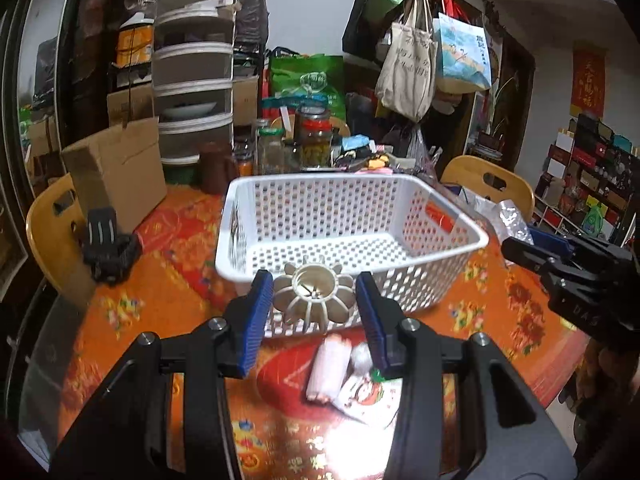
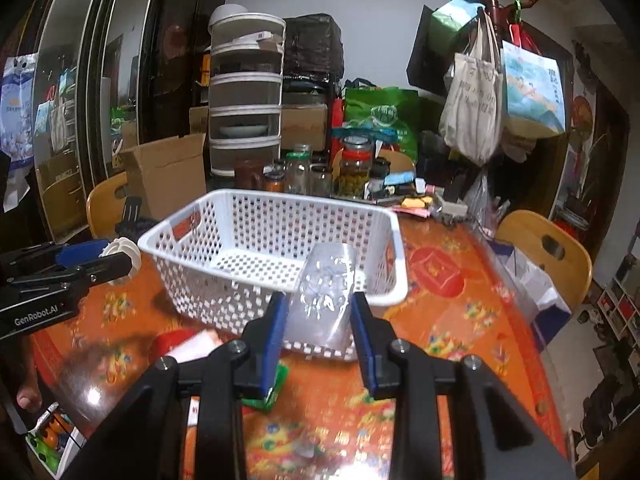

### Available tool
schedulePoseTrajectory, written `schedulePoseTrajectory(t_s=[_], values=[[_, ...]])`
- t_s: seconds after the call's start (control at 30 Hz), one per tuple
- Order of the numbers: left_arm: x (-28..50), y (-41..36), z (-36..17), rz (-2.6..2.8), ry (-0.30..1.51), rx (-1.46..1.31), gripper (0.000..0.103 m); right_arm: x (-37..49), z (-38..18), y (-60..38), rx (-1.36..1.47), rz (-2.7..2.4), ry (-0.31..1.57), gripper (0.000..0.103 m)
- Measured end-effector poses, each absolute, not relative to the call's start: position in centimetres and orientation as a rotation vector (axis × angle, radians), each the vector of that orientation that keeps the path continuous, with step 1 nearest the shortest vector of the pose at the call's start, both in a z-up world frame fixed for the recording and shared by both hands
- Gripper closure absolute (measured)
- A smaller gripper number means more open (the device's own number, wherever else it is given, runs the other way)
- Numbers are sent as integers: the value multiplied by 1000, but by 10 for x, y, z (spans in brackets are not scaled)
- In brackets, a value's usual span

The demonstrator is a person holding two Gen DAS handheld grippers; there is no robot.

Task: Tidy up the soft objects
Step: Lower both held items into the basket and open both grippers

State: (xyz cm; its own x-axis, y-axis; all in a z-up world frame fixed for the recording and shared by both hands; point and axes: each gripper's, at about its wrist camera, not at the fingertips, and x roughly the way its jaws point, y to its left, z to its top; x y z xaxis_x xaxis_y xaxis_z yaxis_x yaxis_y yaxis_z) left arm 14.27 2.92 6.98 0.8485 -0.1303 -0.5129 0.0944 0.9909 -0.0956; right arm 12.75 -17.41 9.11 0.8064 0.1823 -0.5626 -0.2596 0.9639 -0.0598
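My left gripper (image 1: 314, 300) is shut on a cream ribbed flower-shaped soft object (image 1: 314, 292), held just in front of the near wall of the white perforated basket (image 1: 440, 200). My right gripper (image 2: 320, 320) is shut on a clear crinkly plastic bag (image 2: 326, 284), held at the near rim of the same basket (image 2: 392, 216). The basket looks empty inside. Below the left gripper a white roll (image 1: 326, 368) and a printed packet (image 1: 360, 396) lie on the orange tablecloth. The right gripper also shows in the left wrist view (image 1: 520, 252), and the left gripper in the right wrist view (image 2: 116, 260).
Glass jars (image 1: 316, 140), a cardboard box (image 1: 116, 176) and a tiered mesh food cover (image 1: 192, 68) stand behind the basket. A black holder (image 1: 108, 248) sits at left. Wooden chairs (image 1: 492, 180) flank the table. A green packet (image 2: 276, 392) lies under the right gripper.
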Motion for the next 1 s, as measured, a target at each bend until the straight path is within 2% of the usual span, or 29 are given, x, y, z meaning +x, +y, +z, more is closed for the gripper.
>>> schedulePoseTrajectory(t_s=[0.23, 0.5, 0.77, 1.0], values=[[175, 23, 104, -146, 568, -77, 62, 153, 111, -168, -142, 240, 579, 72], [235, 20, 116, -134, 650, -89, 62, 205, 110, -158, -153, 230, 647, 72], [318, 20, 77, -87, 858, -100, 62, 269, 82, -144, -175, 228, 816, 72], [358, 16, 28, -63, 995, -106, 62, 310, 44, -132, -225, 221, 975, 72]])
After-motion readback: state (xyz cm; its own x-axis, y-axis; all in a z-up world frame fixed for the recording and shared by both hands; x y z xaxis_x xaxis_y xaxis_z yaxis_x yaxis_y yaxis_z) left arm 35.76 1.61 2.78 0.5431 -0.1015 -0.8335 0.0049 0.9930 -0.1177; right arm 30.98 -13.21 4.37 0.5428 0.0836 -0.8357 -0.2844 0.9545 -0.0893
